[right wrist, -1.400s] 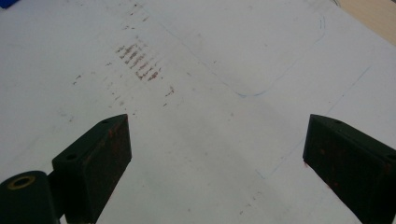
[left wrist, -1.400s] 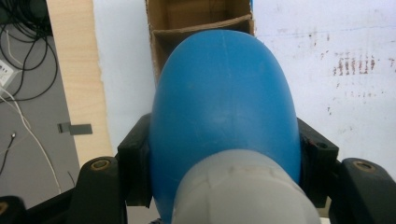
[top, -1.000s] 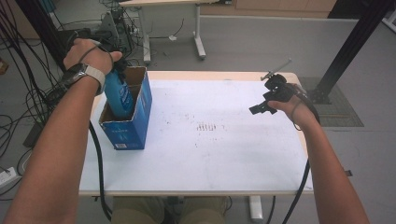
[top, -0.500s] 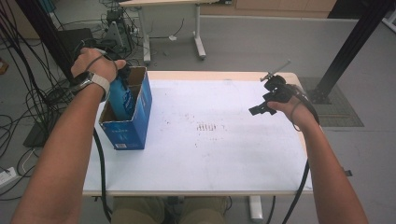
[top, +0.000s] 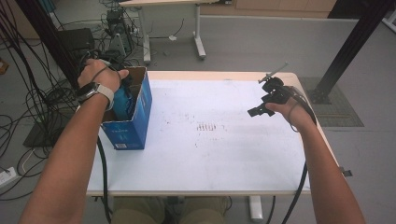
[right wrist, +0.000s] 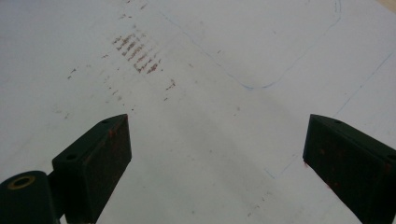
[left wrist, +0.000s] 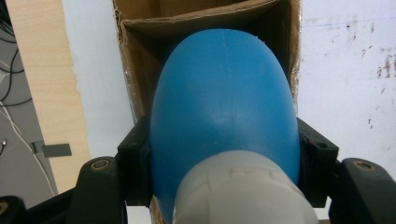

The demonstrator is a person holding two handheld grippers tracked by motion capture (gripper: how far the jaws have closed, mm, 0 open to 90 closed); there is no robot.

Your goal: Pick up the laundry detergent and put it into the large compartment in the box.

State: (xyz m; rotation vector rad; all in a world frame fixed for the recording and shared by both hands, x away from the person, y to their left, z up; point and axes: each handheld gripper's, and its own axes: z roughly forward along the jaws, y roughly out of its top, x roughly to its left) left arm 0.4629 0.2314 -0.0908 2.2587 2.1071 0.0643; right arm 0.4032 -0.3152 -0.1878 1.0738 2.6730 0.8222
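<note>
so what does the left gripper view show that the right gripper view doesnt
Left gripper view: the left gripper shut on a blue bottle with a white cap, held over the open cardboard box. Right gripper view: the right gripper with its jaws wide apart and nothing between them, plus a patch of reddish-brown marks. Both share the white tabletop.

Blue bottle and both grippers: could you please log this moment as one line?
left gripper: shut on blue bottle, over cardboard box | right gripper: open, empty, above table
</note>
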